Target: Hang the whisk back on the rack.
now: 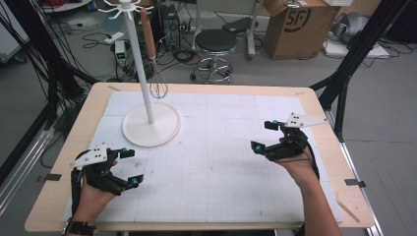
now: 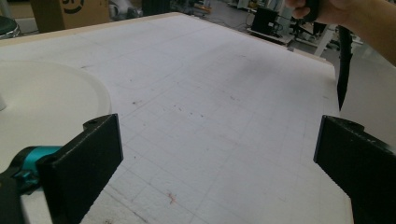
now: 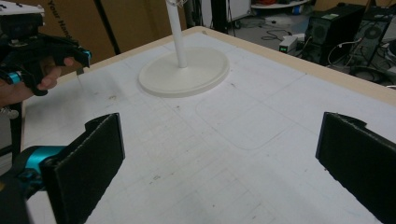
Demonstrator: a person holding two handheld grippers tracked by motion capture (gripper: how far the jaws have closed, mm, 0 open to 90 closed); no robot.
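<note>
Stand [image 1: 147,98], one: white pole upright, long axis vertical, on a round white base at the far left of the worktop [image 1: 211,162]. Hook crown at the top, prongs spreading outward.

Whisk [image 1: 153,54], one: hung from the crown, long axis near vertical, wooden handle up, wire head down, hanging behind the pole and clear of the base.

Worktop, one: wood-edged board under a white gridded mat.

Left gripper [image 1: 130,168], one: at the near left of the mat, near the base but not touching it; jaws wide apart, nothing between them, tips pointing to the right and slightly away. Left hand [image 1: 96,189] wrapped round the body, forearm entering from the bottom edge, dark band at the wrist. Grey plate on top.

Right gripper [image 1: 263,135], one: at the right of the mat, well apart from the stand; jaws spread full, nothing between them, tips pointing left toward the stand. Right hand [image 1: 297,164] behind it, forearm rising from the bottom right. Grey plate on top.

Stool [image 1: 215,44], one, on the floor beyond the worktop. Cardboard box [image 1: 300,24], one, to its right.
</note>
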